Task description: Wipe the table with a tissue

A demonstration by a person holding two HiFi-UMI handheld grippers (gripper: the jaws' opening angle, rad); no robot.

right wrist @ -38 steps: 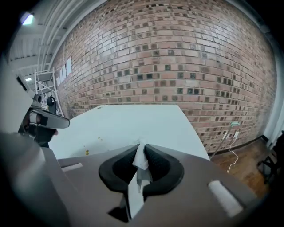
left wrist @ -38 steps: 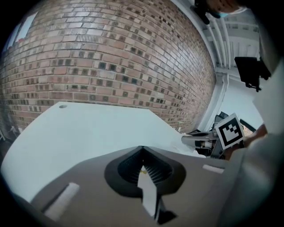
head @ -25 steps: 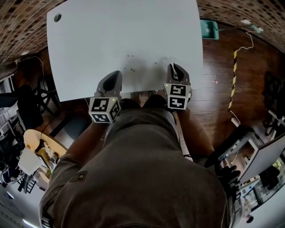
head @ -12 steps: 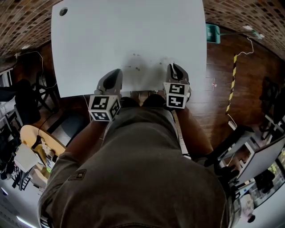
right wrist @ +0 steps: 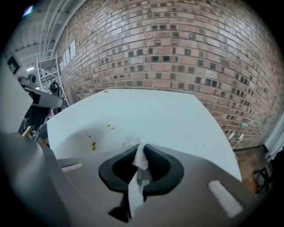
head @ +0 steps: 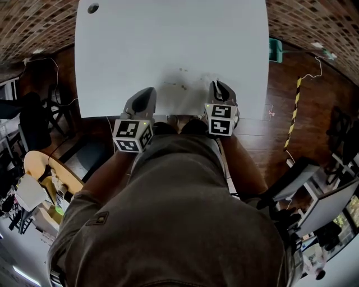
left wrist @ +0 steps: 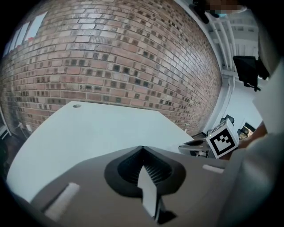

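**Asker:** Two tools are in shot, aren't they? Where are they?

**Describer:** Yes. From the head view, a person in a dark shirt stands at the near edge of a white counter. The left tool and the right tool are held side by side, apart from each other. Their tips are just over that near edge and point across the top. Each tool carries a cube with black-and-white square markers at its back end.

**Asker:** How do the jaws stand?

**Describer:** The right tool's jaws are pressed together on a white tissue. A crumpled tuft pokes out past the tips, and a strip of it trails back between the jaws. The left tool's jaws meet tip to tip. A pale flat strip shows in the slot behind them, and I cannot tell what it is.

**Asker:** Does the tissue touch the counter?

**Describer:** It sits at the right tool's tips, near the counter's front edge. Whether it touches the top, I cannot tell.

**Asker:** What lies on the top?

**Describer:** A scatter of small yellowish-brown spots lies just ahead of the right tool and to its left. A small round hole marks the far left corner.

**Asker:** And around it?

**Describer:** A brick wall runs behind the far side. A dark wooden floor lies to the right, with a yellow-and-black striped strip on it.
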